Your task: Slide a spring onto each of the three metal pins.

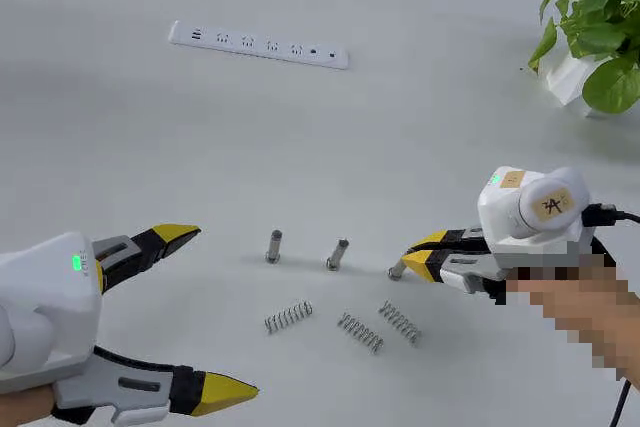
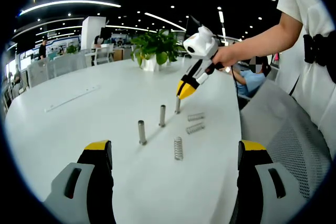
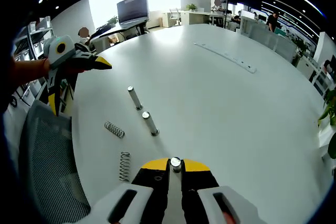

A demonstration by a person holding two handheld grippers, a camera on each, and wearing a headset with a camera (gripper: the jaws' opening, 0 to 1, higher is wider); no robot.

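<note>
- The right claw (image 1: 410, 257) is white and black with yellow tips. It sits at the right side of the head view.
- Its jaws are pinched almost shut on the top of a short grey metal pin (image 1: 397, 270). This pin is the one furthest right in the row.
- In the right gripper view, the round top of that pin (image 3: 175, 163) is squeezed between the two yellow tips at the bottom middle.
- The left claw (image 1: 200, 313) is in the lower left of the head view. Its jaws are spread very wide. They hold nothing and touch nothing.
- Two more grey metal pins (image 1: 273, 245) (image 1: 337, 254) stand on the white table (image 1: 120, 147) in the middle of the head view, to the left of the held pin.
- Three small wire springs (image 1: 288, 316) (image 1: 360, 332) (image 1: 400, 321) lie flat on the table just below the row of pins. They lie apart from the pins.
</note>
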